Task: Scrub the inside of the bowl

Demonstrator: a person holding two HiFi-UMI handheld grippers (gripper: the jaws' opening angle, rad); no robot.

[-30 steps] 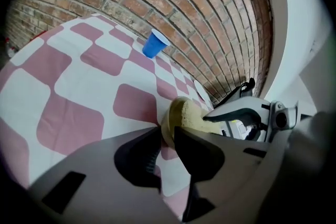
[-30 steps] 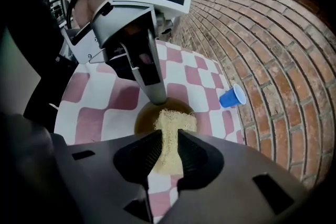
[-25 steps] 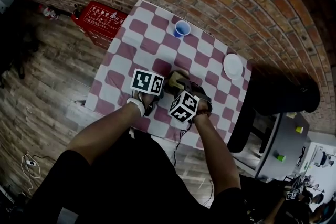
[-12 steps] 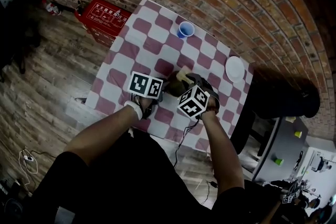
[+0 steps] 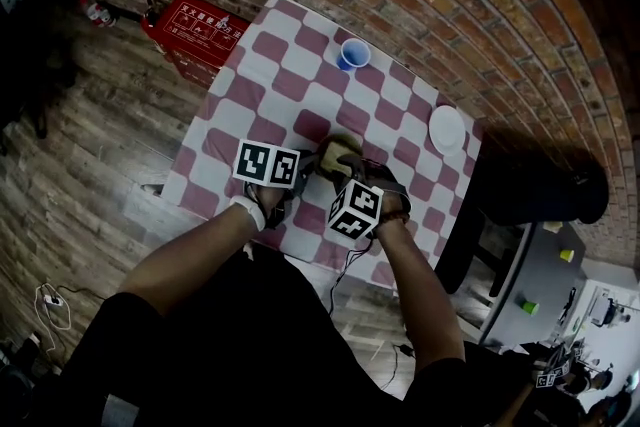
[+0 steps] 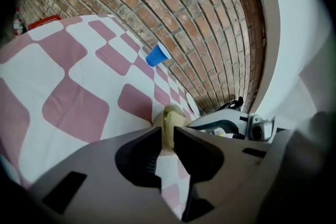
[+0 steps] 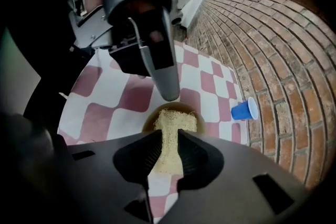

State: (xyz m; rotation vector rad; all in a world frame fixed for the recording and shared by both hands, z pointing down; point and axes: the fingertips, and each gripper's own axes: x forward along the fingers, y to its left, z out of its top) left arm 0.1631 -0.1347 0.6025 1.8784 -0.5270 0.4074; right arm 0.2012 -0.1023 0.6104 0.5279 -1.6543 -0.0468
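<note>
Checked pink-and-white surface [image 5: 268,47] carries the small brown bowl [image 7: 148,120]. Left gripper [image 6: 167,131] jaws clamp its rim. Right gripper [image 7: 169,131] jaws pinch the yellow sponge [image 7: 175,118] inside, now drawn back toward the person, so scrubbing seems under way.

**Your left gripper** [image 6: 169,131]: jaws closed on the rim of the bowl [image 7: 149,120], at the bowl's left side.

**Your right gripper** [image 7: 169,136]: jaws clamped on the sponge [image 7: 176,119], tilted down over the bowl, just beside the left gripper.

**Your left forearm** [image 5: 190,250] and **right forearm** [image 5: 405,285]: bare, stretched forward, converging on the bowl.

**Your left wrist** [image 5: 247,211]: wrapped in a white band.
</note>
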